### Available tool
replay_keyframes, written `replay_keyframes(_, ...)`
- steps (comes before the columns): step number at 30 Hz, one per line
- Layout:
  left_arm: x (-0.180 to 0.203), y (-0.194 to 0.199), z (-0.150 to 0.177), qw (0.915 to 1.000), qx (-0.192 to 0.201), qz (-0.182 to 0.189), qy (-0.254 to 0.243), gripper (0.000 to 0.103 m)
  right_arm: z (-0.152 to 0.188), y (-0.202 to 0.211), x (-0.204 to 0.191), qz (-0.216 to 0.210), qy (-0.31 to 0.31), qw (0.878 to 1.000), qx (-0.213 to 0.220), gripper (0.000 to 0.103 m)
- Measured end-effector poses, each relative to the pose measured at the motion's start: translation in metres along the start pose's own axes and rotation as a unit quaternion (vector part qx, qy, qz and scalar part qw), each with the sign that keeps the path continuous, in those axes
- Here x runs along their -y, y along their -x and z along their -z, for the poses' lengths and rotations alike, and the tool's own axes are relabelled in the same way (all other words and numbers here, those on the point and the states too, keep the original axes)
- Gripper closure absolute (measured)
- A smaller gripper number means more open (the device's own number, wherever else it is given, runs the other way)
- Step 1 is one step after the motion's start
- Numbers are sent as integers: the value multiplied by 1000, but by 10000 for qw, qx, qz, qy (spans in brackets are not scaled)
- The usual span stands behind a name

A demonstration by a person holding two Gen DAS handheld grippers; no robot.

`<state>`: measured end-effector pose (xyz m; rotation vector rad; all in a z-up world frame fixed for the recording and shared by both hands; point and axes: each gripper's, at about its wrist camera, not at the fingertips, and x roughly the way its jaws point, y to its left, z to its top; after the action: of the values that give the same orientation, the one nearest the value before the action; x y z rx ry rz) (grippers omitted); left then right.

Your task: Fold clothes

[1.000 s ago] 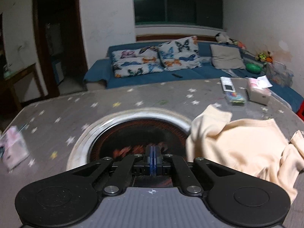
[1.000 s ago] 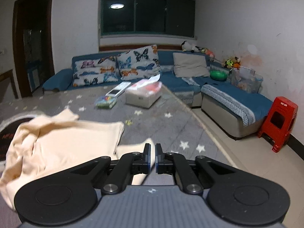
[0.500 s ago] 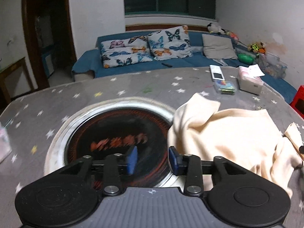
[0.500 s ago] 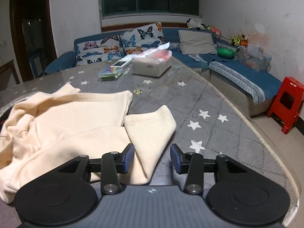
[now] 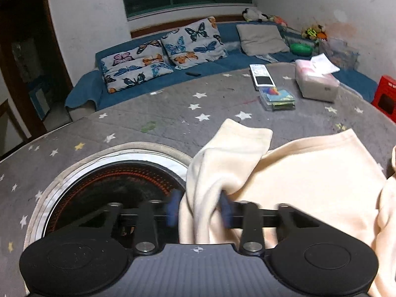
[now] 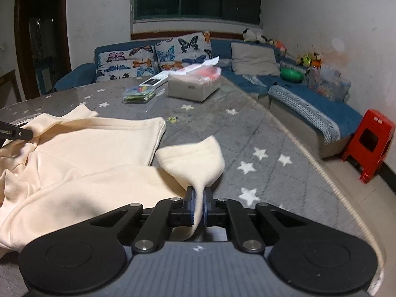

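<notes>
Low over the grey star-print tabletop point(image 6: 272, 148), the right gripper point(image 6: 198, 206) pinches a sleeve cuff of the rumpled cream fleece sweatshirt point(image 6: 94, 148), while the left gripper point(image 5: 199, 208), level, straddles another fold part-open.

the garment point(image 5: 309, 185) lies on the table point(image 5: 173, 113), right of the round inset burner point(image 5: 118, 188). its left fold sits between the left gripper point(image 5: 198, 208) fingers; its near right cuff sits in the right gripper point(image 6: 198, 208). far right on the table stand a tissue box point(image 5: 318, 85), a remote point(image 5: 262, 76) and a small packet point(image 5: 277, 96). the sofa point(image 5: 148, 84) runs behind the table.
</notes>
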<state>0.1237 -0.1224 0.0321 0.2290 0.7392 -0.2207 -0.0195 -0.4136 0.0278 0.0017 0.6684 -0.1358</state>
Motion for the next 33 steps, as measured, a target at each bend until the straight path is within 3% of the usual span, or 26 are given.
replay_keyframes(2, -3, 1, 2, 10000, 35, 34, 19, 93, -1, 5, 1, 54, 27, 9999, 87, 98)
replay_keyframes(5, -8, 8, 6, 9999, 143, 66, 70, 95, -3, 11, 5, 149, 42, 9997, 182, 98)
replay_keyframes(21, -78, 106, 58, 9918, 505, 11, 1172, 96, 1, 46, 33, 605, -94, 9967, 527, 99)
replay_keyframes(28, -103, 147, 105, 9842, 317, 131, 1739, 96, 7, 57, 40, 667, -198, 9960, 563, 99)
replay_keyframes(33, -108, 147, 132, 9817, -68, 75, 1904, 93, 20, 48, 45, 626, -340, 9971, 273, 98)
